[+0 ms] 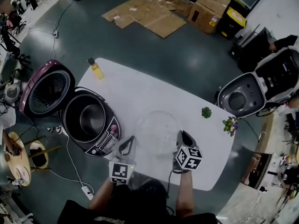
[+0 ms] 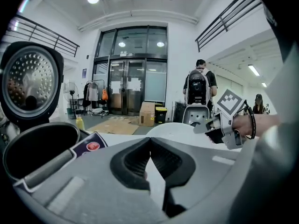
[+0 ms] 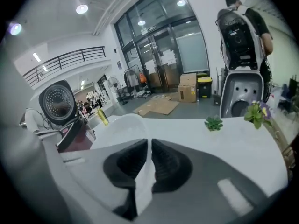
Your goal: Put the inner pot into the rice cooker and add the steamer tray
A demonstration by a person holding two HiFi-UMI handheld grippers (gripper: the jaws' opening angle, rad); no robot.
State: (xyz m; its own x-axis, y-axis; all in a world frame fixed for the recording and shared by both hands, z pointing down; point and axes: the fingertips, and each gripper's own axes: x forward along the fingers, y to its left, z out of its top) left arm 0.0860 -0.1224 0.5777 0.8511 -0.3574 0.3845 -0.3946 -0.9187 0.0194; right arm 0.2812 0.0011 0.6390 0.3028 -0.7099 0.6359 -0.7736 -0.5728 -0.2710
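A clear plastic steamer tray [image 1: 156, 130] hangs just above the white table [image 1: 140, 92], held at its near rim from both sides. My left gripper [image 1: 127, 144] is shut on the tray's left rim, which shows as a white edge [image 2: 157, 176] pinched between the dark pads. On the right rim my right gripper [image 1: 182, 138] is shut too, the tray wall [image 3: 124, 125] rising just ahead of its jaws. The open rice cooker [image 1: 100, 141] stands left of the tray with the dark inner pot [image 1: 86, 120] seated in it. Its purple lid [image 1: 46, 88] is tipped back.
A yellow bottle [image 1: 96, 69] stands at the table's far left corner. A small green plant [image 1: 206, 112] and flowers [image 1: 230, 125] sit near the right edge. Another open cooker [image 1: 240, 99] stands beyond that edge. A person with a backpack [image 2: 198, 85] stands behind it.
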